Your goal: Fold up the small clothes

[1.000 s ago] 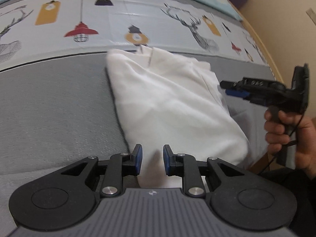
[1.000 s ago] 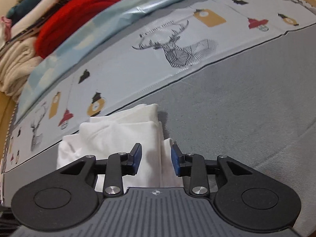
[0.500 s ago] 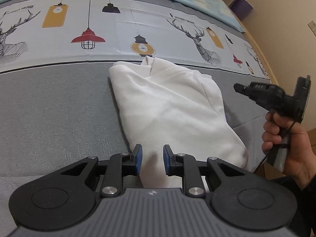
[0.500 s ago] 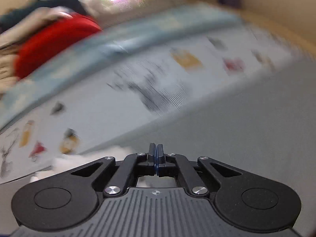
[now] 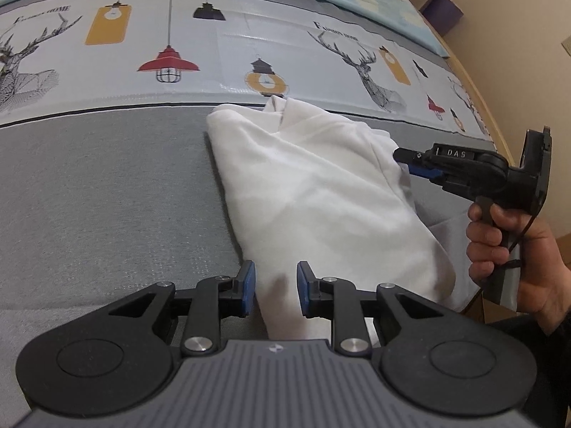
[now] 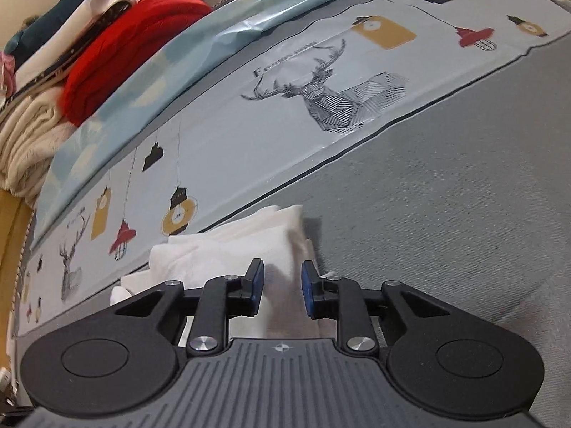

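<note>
Garment: we see a white garment (image 5: 321,192), partly folded, lying on the grey bedcover (image 5: 107,192) of a bed; its far edge touches the printed band (image 5: 214,53) with deer and lamp motifs.
Garment, right wrist view: we see the same white garment (image 6: 228,249) as stacked layers just ahead of the gripper, its right edge lying on the grey bedcover (image 6: 446,214).
Left gripper: we hold the left gripper (image 5: 276,287) over the near end of the garment; its jaws are opening, the white cloth shows in the gap, and the blue pads (image 5: 248,285) stand clear of it.
Right gripper: we hold the right gripper (image 6: 283,287) over the garment's right edge; its jaws are opening, cloth shows between them, and the blue pads (image 6: 257,283) do not press on it.
Right gripper, left wrist view: we see the right gripper (image 5: 405,164) with its tips at the garment's right edge, carried by the right hand (image 5: 514,249) clasped round the handle.
Background: we note a pile of clothes (image 6: 107,53), red, dark teal and cream, beyond the light blue sheet (image 6: 150,85) at the far side of the bed.
Wall: we see a beige wall (image 5: 517,35) to the right of the bed.
</note>
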`<state>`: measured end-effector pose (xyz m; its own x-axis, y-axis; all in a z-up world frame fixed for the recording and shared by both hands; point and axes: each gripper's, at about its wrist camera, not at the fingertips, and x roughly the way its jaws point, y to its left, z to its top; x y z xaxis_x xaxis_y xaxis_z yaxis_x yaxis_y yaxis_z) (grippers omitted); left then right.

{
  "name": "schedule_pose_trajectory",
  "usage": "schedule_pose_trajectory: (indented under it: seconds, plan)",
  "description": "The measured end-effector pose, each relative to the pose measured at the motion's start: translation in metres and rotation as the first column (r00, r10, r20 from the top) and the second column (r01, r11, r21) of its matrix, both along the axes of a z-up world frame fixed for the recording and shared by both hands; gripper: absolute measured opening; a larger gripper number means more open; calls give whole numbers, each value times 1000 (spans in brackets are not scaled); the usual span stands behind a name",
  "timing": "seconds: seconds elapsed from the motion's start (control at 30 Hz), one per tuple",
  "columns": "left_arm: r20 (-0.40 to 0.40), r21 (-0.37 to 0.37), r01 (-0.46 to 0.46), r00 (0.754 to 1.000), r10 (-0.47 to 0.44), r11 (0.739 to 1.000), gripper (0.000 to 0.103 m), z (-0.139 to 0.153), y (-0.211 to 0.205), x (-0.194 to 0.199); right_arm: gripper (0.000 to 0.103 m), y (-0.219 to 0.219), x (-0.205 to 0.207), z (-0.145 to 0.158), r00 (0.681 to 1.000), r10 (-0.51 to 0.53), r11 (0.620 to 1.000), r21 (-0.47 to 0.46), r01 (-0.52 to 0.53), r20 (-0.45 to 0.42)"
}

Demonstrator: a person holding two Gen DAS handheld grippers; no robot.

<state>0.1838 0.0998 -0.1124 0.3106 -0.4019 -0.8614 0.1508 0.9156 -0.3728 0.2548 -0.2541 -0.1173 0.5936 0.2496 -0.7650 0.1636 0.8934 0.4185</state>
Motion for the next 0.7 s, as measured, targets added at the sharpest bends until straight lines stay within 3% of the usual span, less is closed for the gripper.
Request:
schedule_pose_trajectory:
  seconds: [0.03,0.07,0.13,0.2,0.23,0.3,0.37,0.4,0.47,0.57,0.63,0.7]
  plan:
    - [-2,0,-5,1000,5,1000,26,0,2,1,18,2,2,-1,1000,12,1000,-3,-12,2]
    - [-1,1,-7,1000,7,1000,26,0,3,1,2,6,3,0,999,35,999,-6,-35,13]
    - [3,-7,-7,1000,7,1000,26,1,3,3,2,17,-3,18,990,55,994,-100,-43,127]
    - [7,-13,-3,1000,3,1000,26,2,1,4,2,20,-12,38,960,51,993,-119,-19,274]
    - [8,-13,0,1000,0,1000,26,2,-1,5,2,20,-15,42,954,30,988,-151,17,300]
    - [8,-19,4,1000,-3,1000,26,3,-6,6,3,14,-7,31,974,-38,975,-205,85,222]
    - [5,-22,12,1000,-12,1000,26,3,-12,6,7,4,2,13,989,-119,962,-235,136,87]
    - [7,-21,21,1000,-21,1000,26,3,-16,6,8,-1,2,11,987,-150,956,-244,161,61]
    - [10,-26,42,999,-42,999,26,3,-24,6,8,-7,-5,23,980,-165,956,-225,187,114]
    - [10,-21,80,997,-80,997,26,2,-36,5,15,-3,-21,45,978,-39,971,-225,86,204]
    - [10,-17,107,994,-107,994,26,0,-44,1,15,2,-29,51,975,108,979,-193,-70,193]
    - [6,-3,129,992,-129,992,26,-3,-52,-2,15,10,-41,52,957,247,956,-202,-215,150]
